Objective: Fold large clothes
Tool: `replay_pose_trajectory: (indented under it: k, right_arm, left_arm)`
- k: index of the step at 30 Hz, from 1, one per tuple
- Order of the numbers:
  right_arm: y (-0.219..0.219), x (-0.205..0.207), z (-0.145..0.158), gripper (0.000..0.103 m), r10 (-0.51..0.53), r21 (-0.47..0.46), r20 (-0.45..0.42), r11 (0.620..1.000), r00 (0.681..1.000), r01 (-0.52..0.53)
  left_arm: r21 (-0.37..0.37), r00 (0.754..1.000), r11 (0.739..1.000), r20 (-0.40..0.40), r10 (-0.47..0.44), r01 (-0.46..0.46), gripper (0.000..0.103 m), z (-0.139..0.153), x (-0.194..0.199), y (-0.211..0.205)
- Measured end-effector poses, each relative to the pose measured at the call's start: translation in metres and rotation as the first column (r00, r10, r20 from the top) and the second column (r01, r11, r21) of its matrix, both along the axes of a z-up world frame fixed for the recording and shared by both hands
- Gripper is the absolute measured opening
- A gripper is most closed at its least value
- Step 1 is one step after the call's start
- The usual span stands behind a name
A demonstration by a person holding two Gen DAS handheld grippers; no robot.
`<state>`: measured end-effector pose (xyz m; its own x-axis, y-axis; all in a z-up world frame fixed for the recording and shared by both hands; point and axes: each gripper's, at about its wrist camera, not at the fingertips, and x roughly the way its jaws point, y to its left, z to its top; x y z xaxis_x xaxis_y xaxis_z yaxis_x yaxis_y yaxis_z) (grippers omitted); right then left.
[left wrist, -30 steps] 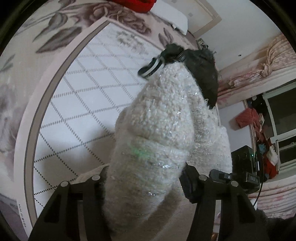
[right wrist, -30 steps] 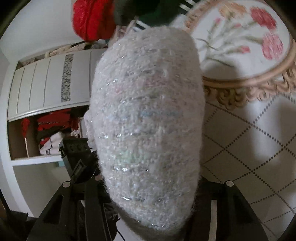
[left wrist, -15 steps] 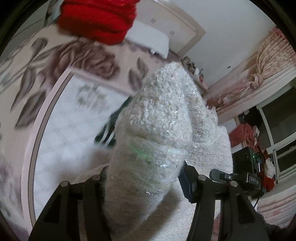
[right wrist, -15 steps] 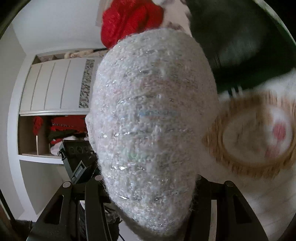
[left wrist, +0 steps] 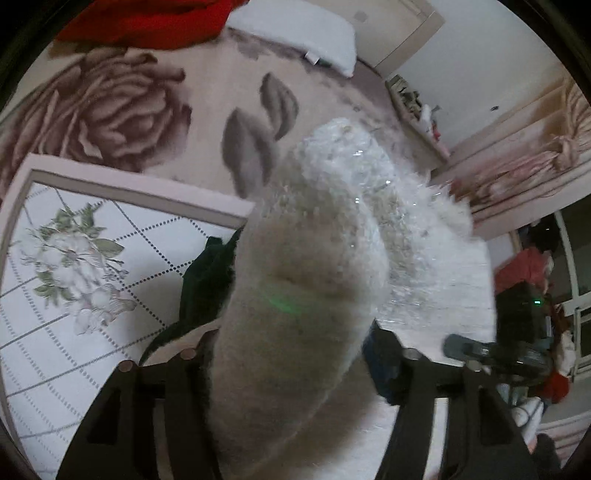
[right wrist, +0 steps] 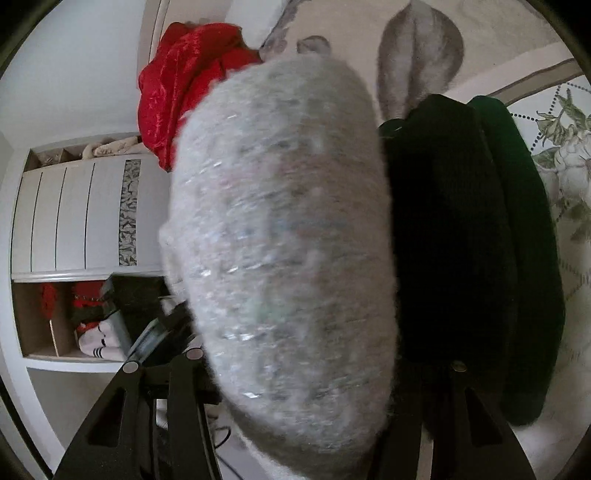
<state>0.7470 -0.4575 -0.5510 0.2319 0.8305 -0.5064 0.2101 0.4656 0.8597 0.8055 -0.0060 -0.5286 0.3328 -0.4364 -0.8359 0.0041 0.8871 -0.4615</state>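
Both hand-held grippers — left [left wrist: 291, 354], right [right wrist: 295, 354] — clamp the fuzzy white sweater [right wrist: 280, 251], bundled lengthwise, pointing forward.

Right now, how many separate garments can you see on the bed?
3: the fuzzy white sweater bunched in both grippers, a dark green garment beside it, a red garment near the pillow. Others may be hidden.

Fuzzy white sweater [right wrist: 280, 240] fills the right gripper [right wrist: 295, 373] — dark garment [right wrist: 461, 240] beside.
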Motion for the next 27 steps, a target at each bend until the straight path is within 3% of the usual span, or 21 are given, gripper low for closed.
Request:
replay_pose_trajectory:
  k: [1,5,8,9,10,11,12,14,15,21,23,27]
  right_arm:
    - [-0.001,0.003,-0.006,0.057,-0.005,-0.005,0.005,1.0,1.0,0.005]
    - [0.003,0.01,-0.004,0.067,-0.001,-0.038,0.035,0.999,0.999,0.002]
    - [0.03,0.005,0.025,0.081,0.043,-0.226,0.052,0.974,0.998,-0.03]
    - [0.035,0.003,0.038,0.088,0.061,-0.312,0.062,0.949,0.996,-0.039]
    - [0.045,0.0,0.059,0.095,0.089,-0.448,0.073,0.893,0.993,-0.047]
    - [0.051,-0.003,0.071,0.096,0.101,-0.525,0.079,0.85,0.992,-0.045]
    - [0.058,-0.007,0.087,0.097,0.11,-0.616,0.092,0.787,0.99,-0.03]
    - [0.074,-0.022,0.118,0.099,0.116,-0.772,0.129,0.635,0.985,0.026]
    - [0.062,-0.035,0.121,0.103,0.113,-0.807,0.131,0.589,0.985,0.04]
    - [0.071,-0.129,0.126,0.103,0.079,-0.907,0.132,0.413,0.988,0.088]
    - [0.069,-0.149,0.123,0.103,0.062,-0.914,0.137,0.393,0.989,0.102]
    - [0.091,-0.199,0.166,0.103,0.032,-0.919,0.168,0.367,0.985,0.145]
  left_arm:
    - [0.001,1.0,1.0,0.004,0.0,0.0,0.072,-0.004,0.001,0.001]
    - [0.004,1.0,1.0,-0.026,0.002,-0.002,0.078,0.003,0.005,0.008]
    - [0.046,0.999,0.998,0.0,0.039,-0.039,0.079,0.03,-0.005,0.007]
    - [0.073,0.999,0.996,0.024,0.047,-0.049,0.079,0.038,-0.01,0.007]
    - [0.099,0.997,0.993,0.054,0.053,-0.058,0.082,0.047,-0.015,0.006]
    - [0.131,0.995,0.989,0.083,0.062,-0.073,0.094,0.054,-0.022,0.005]
    - [0.174,0.993,0.981,0.097,0.067,-0.083,0.1,0.061,-0.029,0.003]
    - [0.241,0.989,0.966,0.136,0.059,-0.09,0.102,0.075,-0.045,-0.003]
    - [0.274,0.986,0.957,0.155,0.059,-0.1,0.102,0.081,-0.054,-0.005]
    - [0.335,0.975,0.935,0.216,0.047,-0.119,0.103,0.12,-0.117,-0.011]
    - [0.356,0.975,0.927,0.217,0.044,-0.121,0.103,0.134,-0.139,-0.013]
    - [0.368,0.971,0.922,0.237,0.035,-0.123,0.103,0.171,-0.186,-0.02]
